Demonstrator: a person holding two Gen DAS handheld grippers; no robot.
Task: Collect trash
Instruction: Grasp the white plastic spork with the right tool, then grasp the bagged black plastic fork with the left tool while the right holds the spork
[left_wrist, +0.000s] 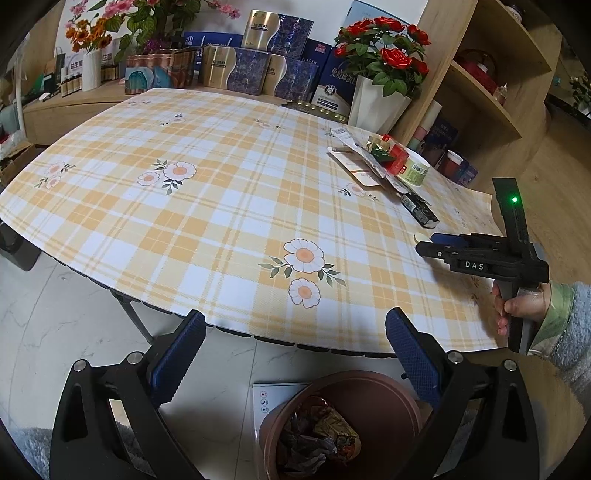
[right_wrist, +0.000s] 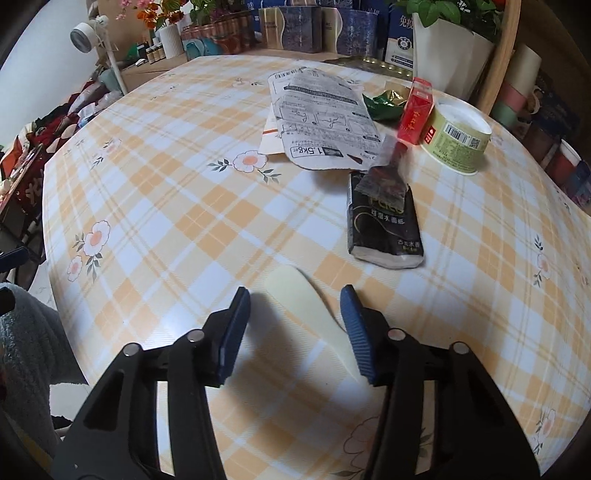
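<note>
My left gripper (left_wrist: 295, 332) is open and empty, held over the table's near edge above a brown trash bin (left_wrist: 391, 391) that holds crumpled wrappers (left_wrist: 317, 439). My right gripper (right_wrist: 295, 314) is open just above the tablecloth, its jaws on either side of a pale flat stick (right_wrist: 306, 295); it also shows in the left wrist view (left_wrist: 428, 245). Beyond lie a black tissue pack (right_wrist: 384, 225), a printed paper bag (right_wrist: 325, 118), a red box (right_wrist: 415, 110), a green wrapper (right_wrist: 382, 105) and a green-labelled cup (right_wrist: 458, 136).
A plaid flowered tablecloth (left_wrist: 221, 206) covers the table. Boxes (left_wrist: 258, 59), flower pots and a white vase of roses (left_wrist: 376, 103) stand at the back. A wooden shelf (left_wrist: 480, 74) rises at the right. A white device (left_wrist: 266, 402) lies on the floor by the bin.
</note>
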